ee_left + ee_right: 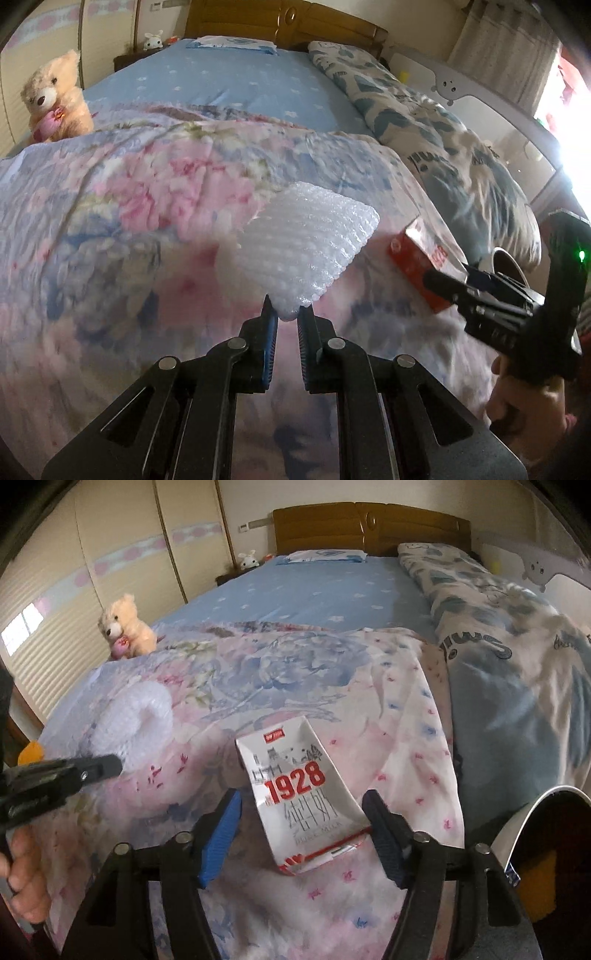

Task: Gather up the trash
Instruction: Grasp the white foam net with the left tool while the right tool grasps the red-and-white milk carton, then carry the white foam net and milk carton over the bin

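My left gripper (287, 311) is shut on a corner of a white bubble-wrap sheet (306, 243) and holds it above the floral quilt (147, 206). The bubble wrap also shows in the right wrist view (136, 720), with the left gripper (110, 766) beside it. My right gripper (301, 805) is open, its jaws on either side of a flattened white and red milk carton (299, 794) marked "1928" that lies on the quilt. In the left wrist view the carton (417, 258) lies at the right, with the right gripper (447, 284) over it.
A teddy bear (51, 103) sits at the bed's left edge. A blue-patterned duvet (436, 133) lies along the right side. A dark bin with a white rim (554, 834) stands at the lower right. A wooden headboard (369, 524) is at the far end.
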Demonstrator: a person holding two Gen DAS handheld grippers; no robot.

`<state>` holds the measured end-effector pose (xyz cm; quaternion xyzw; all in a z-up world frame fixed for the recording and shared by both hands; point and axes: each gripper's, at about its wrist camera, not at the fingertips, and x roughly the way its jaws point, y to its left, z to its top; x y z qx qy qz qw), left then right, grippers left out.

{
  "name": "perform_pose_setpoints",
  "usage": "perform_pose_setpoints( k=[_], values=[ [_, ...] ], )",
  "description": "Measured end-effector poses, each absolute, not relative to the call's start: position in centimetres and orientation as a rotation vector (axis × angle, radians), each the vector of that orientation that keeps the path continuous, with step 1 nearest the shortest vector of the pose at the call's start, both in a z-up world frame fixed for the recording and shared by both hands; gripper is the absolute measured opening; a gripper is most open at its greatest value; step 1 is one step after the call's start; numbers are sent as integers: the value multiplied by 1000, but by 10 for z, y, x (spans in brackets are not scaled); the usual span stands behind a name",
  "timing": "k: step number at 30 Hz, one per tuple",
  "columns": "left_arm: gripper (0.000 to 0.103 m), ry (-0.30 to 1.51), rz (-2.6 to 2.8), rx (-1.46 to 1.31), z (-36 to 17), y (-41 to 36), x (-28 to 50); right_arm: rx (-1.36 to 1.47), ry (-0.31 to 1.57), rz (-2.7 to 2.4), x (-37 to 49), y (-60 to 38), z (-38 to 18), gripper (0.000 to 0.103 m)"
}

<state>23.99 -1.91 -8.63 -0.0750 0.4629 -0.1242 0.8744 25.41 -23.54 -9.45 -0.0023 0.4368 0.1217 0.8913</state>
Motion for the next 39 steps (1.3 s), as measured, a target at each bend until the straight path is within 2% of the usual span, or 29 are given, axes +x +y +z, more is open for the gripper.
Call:
perform_pose_setpoints(
  k=[13,39],
  values=[
    [10,967,-320,-110,-81,-47,196,225,818,199,182,-260,-71,57],
    [10,933,-467,69,-58,-145,149,302,701,40,95,-332,-41,57]
  ],
)
